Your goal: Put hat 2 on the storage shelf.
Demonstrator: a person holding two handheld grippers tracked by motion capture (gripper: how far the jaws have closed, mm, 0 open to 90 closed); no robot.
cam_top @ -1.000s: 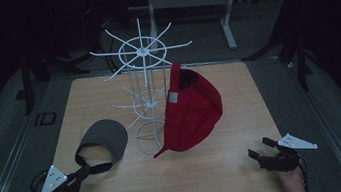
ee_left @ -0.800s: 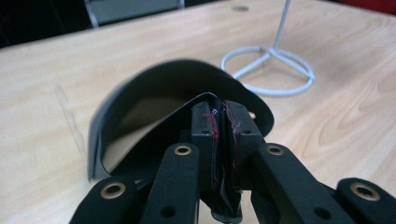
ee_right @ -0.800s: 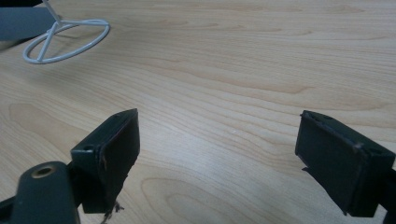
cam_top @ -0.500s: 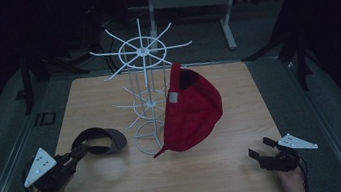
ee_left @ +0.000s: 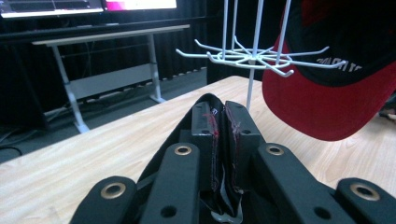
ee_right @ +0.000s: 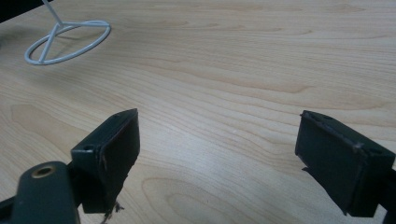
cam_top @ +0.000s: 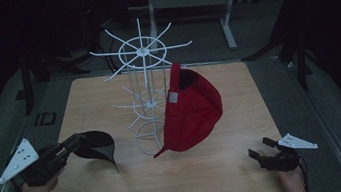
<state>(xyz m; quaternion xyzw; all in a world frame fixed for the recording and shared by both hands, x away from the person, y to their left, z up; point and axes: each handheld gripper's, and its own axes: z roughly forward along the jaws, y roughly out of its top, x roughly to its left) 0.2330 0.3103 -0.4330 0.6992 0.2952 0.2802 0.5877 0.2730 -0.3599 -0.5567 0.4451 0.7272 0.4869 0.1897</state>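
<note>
Beside the white rack bearing a red cap, the left gripper pinches a black cap; the right gripper gapes.

The high view looked forward and down from above the person's side, taking in the whole table from some way off. The left gripper view sat low behind its jaws, facing level across the tabletop toward the rack and red cap, both near. The right gripper view looked steeply down, close to the wood. All three shared the rack, its base ring included.
</note>
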